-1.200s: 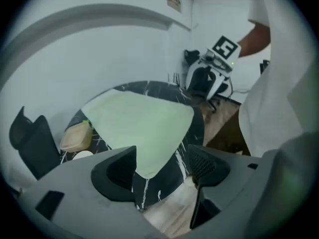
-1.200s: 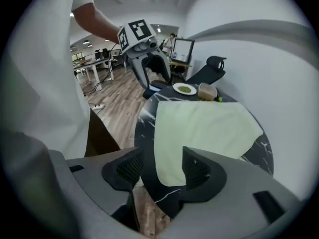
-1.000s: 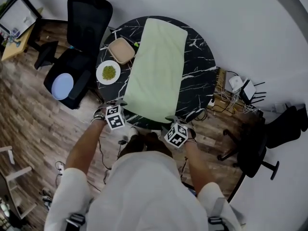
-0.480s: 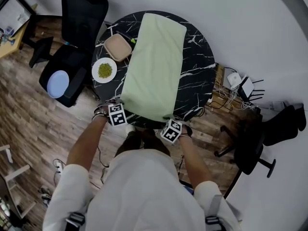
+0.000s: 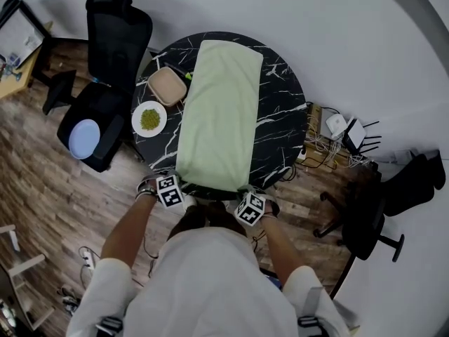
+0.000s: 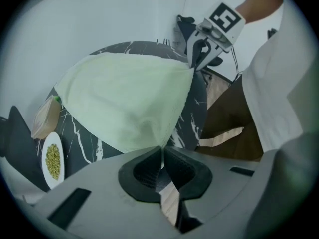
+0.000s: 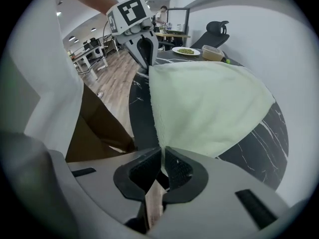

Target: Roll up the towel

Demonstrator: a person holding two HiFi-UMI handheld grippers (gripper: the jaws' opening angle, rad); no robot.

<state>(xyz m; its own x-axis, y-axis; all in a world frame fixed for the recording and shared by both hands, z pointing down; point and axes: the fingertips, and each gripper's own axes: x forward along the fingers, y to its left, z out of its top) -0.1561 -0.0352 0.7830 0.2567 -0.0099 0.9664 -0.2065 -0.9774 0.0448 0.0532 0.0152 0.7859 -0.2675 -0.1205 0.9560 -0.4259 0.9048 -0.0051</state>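
Towel (image 5: 221,111) lies flat, lengthwise across the round black marble table (image 5: 280,118), near edge at the rim. Left gripper (image 6: 160,156) and right gripper (image 7: 162,158) have just been closing; each now pinches a near corner. The cloth looks light, soft and floppy. The corner holds look right; keeping both level should start the roll evenly.

One towel (image 5: 221,111), one table (image 5: 280,118), two grippers (image 6: 160,156) (image 7: 162,158), two plates (image 5: 149,118) (image 5: 85,133), one box (image 5: 167,85), two chairs (image 5: 116,34) (image 5: 372,216).
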